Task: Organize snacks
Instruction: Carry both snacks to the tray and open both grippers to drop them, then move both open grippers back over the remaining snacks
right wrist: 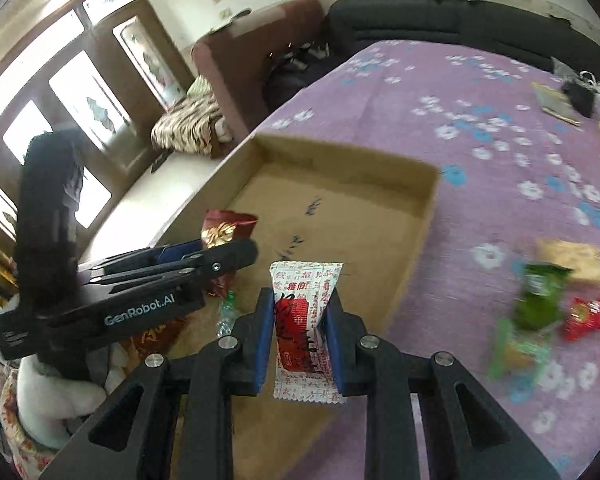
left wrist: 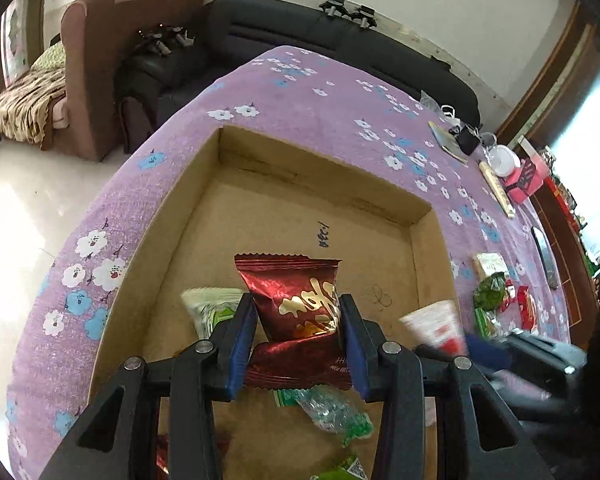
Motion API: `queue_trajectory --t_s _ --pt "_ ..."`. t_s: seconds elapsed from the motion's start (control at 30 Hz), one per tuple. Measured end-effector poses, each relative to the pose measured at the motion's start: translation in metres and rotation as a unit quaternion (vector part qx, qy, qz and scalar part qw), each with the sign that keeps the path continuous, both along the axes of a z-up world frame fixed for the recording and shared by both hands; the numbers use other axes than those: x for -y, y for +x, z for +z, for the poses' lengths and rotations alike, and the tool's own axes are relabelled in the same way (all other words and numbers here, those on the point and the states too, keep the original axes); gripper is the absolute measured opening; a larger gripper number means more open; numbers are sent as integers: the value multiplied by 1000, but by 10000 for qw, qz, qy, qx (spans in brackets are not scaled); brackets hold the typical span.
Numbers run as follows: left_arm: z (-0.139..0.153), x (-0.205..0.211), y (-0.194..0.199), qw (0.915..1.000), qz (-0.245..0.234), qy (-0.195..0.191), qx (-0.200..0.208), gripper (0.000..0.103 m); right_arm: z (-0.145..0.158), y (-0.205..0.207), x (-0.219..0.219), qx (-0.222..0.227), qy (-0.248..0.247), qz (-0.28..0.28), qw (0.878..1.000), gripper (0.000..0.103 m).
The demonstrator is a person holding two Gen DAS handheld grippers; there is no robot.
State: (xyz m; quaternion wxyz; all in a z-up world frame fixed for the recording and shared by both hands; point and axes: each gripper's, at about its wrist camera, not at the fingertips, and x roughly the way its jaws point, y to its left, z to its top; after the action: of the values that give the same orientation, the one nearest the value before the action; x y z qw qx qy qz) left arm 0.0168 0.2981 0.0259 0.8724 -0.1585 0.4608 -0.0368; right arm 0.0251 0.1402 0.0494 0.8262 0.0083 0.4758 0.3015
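Now left tongs [left wrist: 298, 330] grip red snack packet [left wrist: 296, 300]; right tongs [right wrist: 298, 330] grip white packet [right wrist: 306, 320], both over cardboard tray [left wrist: 204, 176]

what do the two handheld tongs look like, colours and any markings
Both tongs are matte black plastic with angular linkage arms, silver round pivot pins and blue pads lining the inner finger faces. The left tongs, seen side-on in the right wrist view, carry white "GenRobot.AI" lettering on the body. The right tongs show no visible lettering. No cables visible.
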Motion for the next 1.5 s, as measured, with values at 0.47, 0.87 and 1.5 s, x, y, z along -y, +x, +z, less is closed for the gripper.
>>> queue_trajectory --t_s 0.47,0.87,1.5 --pt "37 -2 -25 9974 138 -323 626 60 14 -15 10 423 17 -74 9991 43" --pt "93 96 -72 9859 -863 -438 1362 76 31 -49 140 894 37 -1128 9896 51" --pt "-6 261 -60 9774 -2082 -219 279 76 11 -63 339 966 -132 -3396 9355 91"
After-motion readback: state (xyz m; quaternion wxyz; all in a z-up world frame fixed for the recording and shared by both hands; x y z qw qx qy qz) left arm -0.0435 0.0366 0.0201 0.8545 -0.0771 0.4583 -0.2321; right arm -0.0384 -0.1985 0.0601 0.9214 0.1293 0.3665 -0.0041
